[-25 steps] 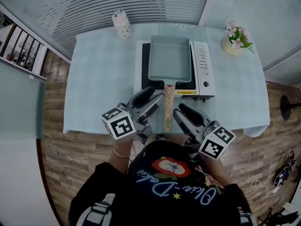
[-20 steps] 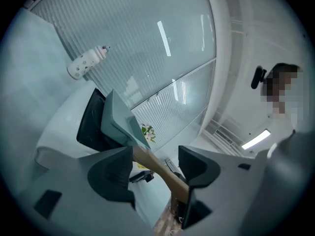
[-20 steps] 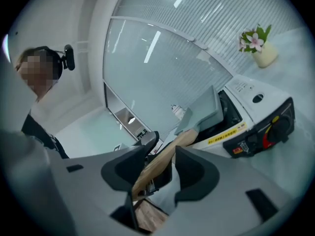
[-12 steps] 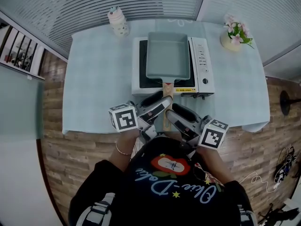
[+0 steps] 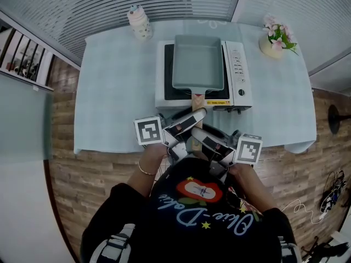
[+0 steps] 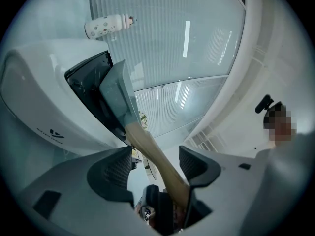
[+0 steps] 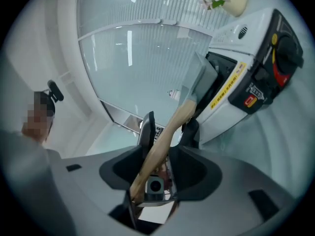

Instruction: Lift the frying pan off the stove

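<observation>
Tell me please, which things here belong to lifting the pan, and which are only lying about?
For the job: frying pan, its wooden handle, stove.
Only lying about: patterned bottle, flower pot.

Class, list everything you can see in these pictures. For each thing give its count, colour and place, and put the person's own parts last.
table: 1, pale blue-green cloth, middle of the head view
stove: 1, white with a black top, on the table
frying pan: 1, rectangular, grey-green, on the stove
handle: 1, light wood, reaching from the pan toward the person
bottle: 1, white with spots, far edge of the table, left of the stove
flower pot: 1, cream with pink flowers, far right corner of the table
floor: brown wood pattern, around the table
person: 1, black printed shirt, bottom of the head view
left gripper: 1, grey, jaws apart, handle between them
right gripper: 1, grey, jaws closing, handle between them
</observation>
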Demonstrator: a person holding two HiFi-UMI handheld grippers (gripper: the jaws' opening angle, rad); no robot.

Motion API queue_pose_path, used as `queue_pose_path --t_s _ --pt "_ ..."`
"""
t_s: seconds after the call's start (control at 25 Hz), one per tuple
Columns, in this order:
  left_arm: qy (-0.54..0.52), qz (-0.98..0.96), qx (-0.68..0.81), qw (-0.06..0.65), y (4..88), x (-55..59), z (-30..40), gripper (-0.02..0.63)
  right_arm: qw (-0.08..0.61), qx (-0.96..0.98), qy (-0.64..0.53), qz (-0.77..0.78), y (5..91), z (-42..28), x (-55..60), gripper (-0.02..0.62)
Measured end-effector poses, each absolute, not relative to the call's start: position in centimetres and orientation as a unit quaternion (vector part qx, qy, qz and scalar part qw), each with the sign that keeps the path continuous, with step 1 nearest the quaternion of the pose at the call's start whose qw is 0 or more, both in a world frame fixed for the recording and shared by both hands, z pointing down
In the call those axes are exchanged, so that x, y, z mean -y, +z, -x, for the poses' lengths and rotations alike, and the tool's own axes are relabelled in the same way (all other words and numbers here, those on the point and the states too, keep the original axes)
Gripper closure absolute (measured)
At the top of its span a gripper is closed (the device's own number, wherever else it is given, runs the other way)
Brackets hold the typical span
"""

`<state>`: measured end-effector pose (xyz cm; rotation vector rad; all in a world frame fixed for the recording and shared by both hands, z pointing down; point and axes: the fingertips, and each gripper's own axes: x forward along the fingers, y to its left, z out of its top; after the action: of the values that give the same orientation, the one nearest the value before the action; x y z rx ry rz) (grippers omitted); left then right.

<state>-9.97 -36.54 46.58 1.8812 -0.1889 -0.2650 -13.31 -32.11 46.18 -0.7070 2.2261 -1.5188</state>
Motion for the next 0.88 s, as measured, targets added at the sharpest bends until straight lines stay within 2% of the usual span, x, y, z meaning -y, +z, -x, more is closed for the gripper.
queue_pose_path --t_s 0.24,0.4,0.88 --pt "-0.116 -0.799 0.074 0.586 46.7 36.6 9.9 0.333 0.207 -0.760 -0.587 0.188 45.7 14.5 31.8 0.434" --pt "-0.119 -0.791 0.064 0.597 46.7 36.6 9.8 0.380 0.204 -0.753 -0.604 0.159 45.7 15.3 31.3 0.467" --pt "-0.120 -0.757 0.062 0.639 46.6 36.4 9.6 0.435 0.214 -0.736 -0.626 0.143 45.7 15.5 31.3 0.491"
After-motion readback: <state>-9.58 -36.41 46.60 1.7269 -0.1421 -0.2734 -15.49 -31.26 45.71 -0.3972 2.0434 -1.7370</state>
